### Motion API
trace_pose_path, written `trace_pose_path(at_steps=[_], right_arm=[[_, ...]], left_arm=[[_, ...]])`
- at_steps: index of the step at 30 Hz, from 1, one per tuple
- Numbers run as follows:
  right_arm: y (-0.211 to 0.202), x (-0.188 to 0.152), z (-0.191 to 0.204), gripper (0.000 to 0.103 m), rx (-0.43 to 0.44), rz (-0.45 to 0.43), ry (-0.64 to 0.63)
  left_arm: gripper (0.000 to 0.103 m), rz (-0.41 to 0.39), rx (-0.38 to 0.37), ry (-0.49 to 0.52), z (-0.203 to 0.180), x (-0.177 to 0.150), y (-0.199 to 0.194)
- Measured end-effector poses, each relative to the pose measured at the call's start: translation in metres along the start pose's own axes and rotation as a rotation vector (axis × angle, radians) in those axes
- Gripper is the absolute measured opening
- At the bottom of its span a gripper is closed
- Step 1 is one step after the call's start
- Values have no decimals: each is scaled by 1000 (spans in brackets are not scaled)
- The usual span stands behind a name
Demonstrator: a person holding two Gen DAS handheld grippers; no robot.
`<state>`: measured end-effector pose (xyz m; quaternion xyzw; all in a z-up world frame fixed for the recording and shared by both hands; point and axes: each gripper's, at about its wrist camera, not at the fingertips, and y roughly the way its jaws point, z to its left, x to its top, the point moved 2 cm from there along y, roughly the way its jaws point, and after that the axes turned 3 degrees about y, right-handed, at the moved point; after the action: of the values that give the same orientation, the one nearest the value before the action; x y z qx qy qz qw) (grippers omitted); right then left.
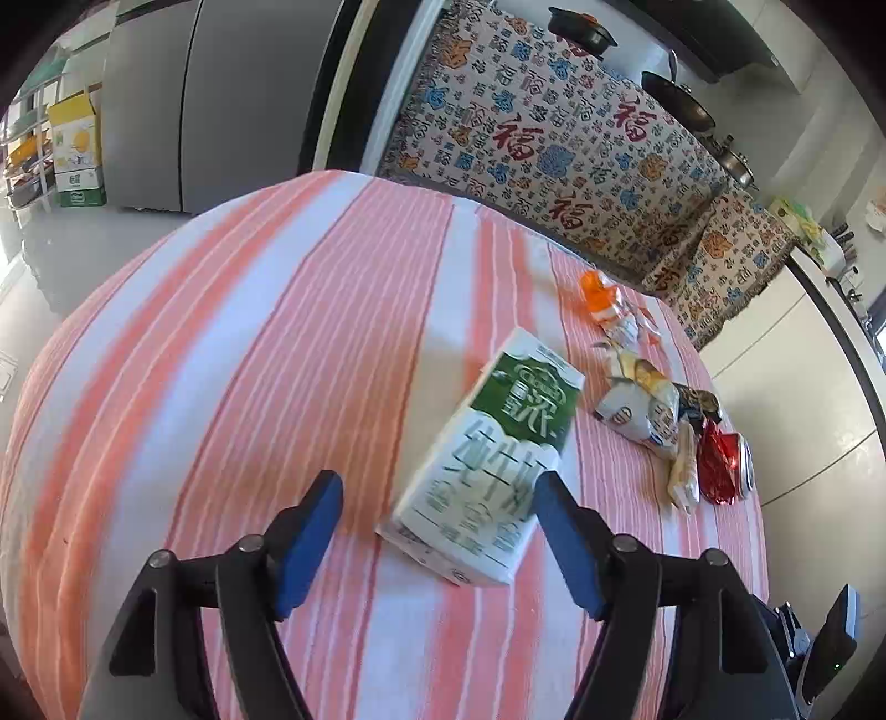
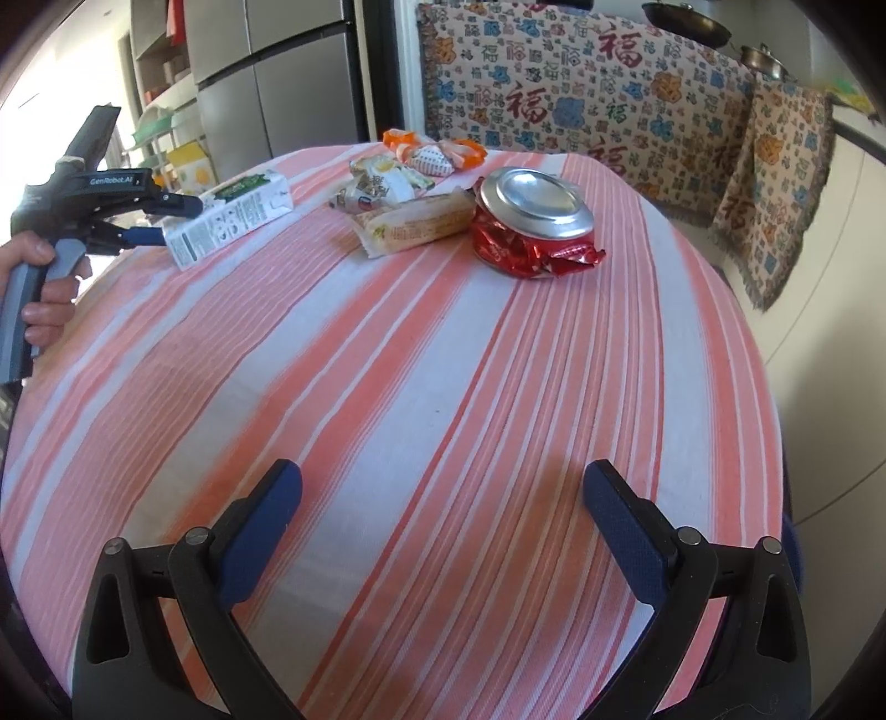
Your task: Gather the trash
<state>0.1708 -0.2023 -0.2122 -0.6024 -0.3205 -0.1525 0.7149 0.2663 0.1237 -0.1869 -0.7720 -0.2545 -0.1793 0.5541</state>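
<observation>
A green-and-white milk carton (image 1: 498,437) (image 2: 232,216) lies flat on the pink-striped tablecloth (image 1: 221,387) (image 2: 387,387). My left gripper (image 1: 437,483) (image 2: 171,221) is open around the carton's near end; the right finger sits against its corner, and there is a gap at the left finger. To the carton's right lie crumpled snack wrappers (image 1: 642,410) (image 2: 376,188), an orange wrapper (image 1: 601,293) (image 2: 437,152), a beige packet (image 2: 415,224) and a crushed red can (image 1: 725,465) (image 2: 531,221). My right gripper (image 2: 443,471) is open over bare cloth near the table's front.
A counter draped in patterned cloth (image 1: 554,138) (image 2: 554,99) stands behind the table, with pots (image 1: 581,27) on top. A grey fridge (image 1: 221,99) (image 2: 288,72) stands at the back left. A person's hand (image 2: 44,277) holds the left gripper's handle.
</observation>
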Motion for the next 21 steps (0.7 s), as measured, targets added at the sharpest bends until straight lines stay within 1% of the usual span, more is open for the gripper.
trace_pose_path(at_steps=[2,3,5,7,9,10,11,13,16,17,18,19,20,21], right_arm=[[0,0,0,101,0,0,0],[0,0,0,101,0,0,-1],[0,0,-1,101,-1,0,0],[0,0,0,101,0,0,0],[0,0,0,101,0,0,0],[0,0,0,101,-1,0,-1],[0,-1,-1,101,-1,0,-1],[0,0,0,101,0,-1,0],[-2,-1,-2,101,3,-5,7],[-2,-1,-3,101,5,-8,11],[-3,-2,-4,101,7,-11,15],[-3,-2,-5,101,8,-14,18],[-4,-3,-5,101,12,-16,23],[-5,-3,-6,101,15,-18,28]], left_arm=[[76,-10,12,-7,4,4,0],[76,-14,-1,5,1,4,0],[80,-20,-60,71,-9,5,2],[84,2,-109,160,-27,1,8],[84,50,-111,247,-47,-6,21],[84,68,-96,278,-55,-9,28],[84,81,-64,307,-61,-13,34],[84,51,13,344,-71,-18,39],[84,4,101,339,-78,-26,42],[84,-6,146,360,-82,-30,44],[87,-6,198,397,-89,-33,46],[90,-12,224,393,-90,-34,45],[92,-11,232,367,-87,-34,46],[95,-3,225,331,-82,-34,46]])
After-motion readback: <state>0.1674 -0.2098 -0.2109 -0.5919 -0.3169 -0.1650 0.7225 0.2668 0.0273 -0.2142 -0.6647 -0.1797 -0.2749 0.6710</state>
